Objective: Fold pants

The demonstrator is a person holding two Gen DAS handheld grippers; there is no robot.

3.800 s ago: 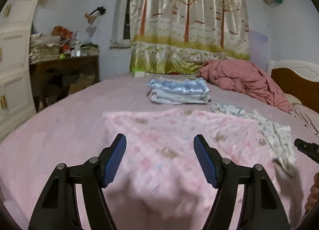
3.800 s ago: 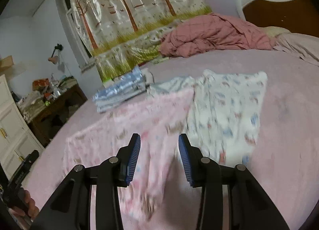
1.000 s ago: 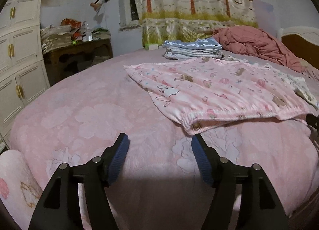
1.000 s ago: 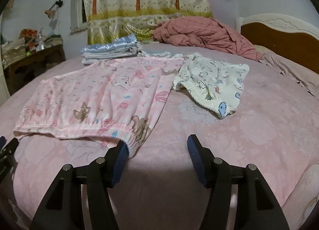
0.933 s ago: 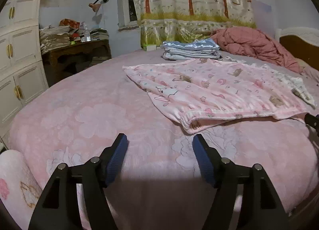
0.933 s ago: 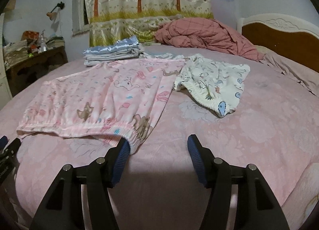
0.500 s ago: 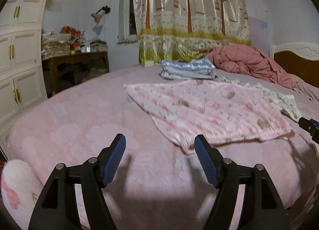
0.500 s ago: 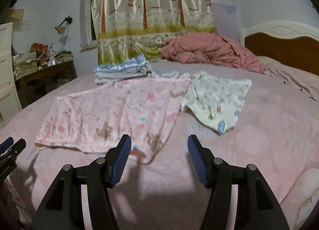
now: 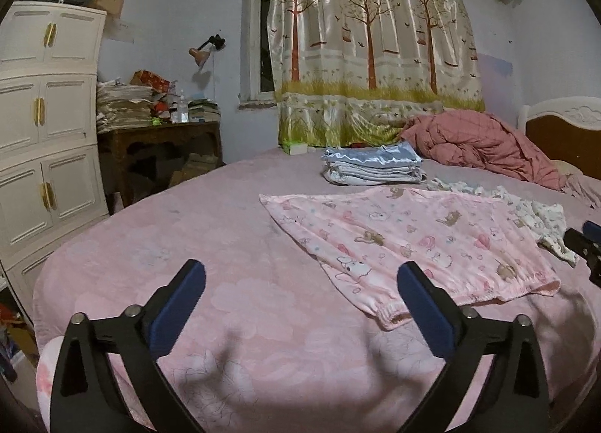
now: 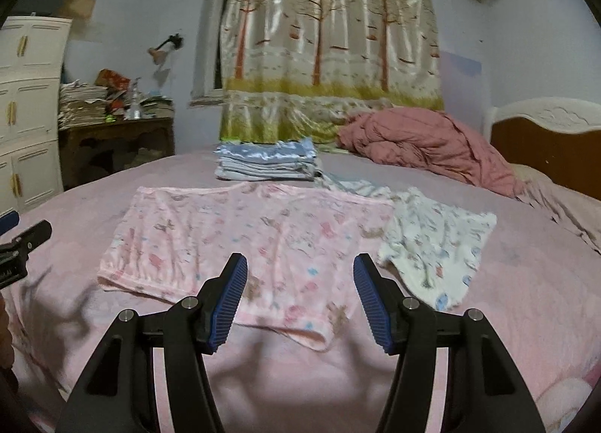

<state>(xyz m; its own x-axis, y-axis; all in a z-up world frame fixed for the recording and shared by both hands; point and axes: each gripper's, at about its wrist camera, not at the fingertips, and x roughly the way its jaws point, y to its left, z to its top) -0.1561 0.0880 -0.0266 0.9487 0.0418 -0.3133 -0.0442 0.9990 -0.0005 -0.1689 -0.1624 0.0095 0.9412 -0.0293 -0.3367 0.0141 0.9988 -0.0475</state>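
Observation:
Pink printed pants (image 9: 409, 241) (image 10: 244, 237) lie flat on the pink bed, waistband toward me. In the left wrist view my left gripper (image 9: 300, 282) hovers above the bedspread to the left of the waistband, its jaws opening wide with nothing between them. My right gripper (image 10: 299, 282) stands open above the waistband's right end, apart from the cloth, holding nothing. Each gripper's tip shows at the edge of the other view. A white printed garment (image 10: 435, 245) (image 9: 541, 222) lies beside the pants on the right.
A stack of folded blue and grey clothes (image 9: 372, 168) (image 10: 266, 162) sits behind the pants. A crumpled red quilt (image 9: 480, 147) lies near the headboard (image 10: 544, 140). A white cabinet (image 9: 45, 140) and a cluttered wooden desk (image 9: 157, 140) stand left of the bed.
Both grippers have risen and drawn back from the pants' waistband, so more of the room shows. The left gripper's jaws have spread wider. The pants lie still.

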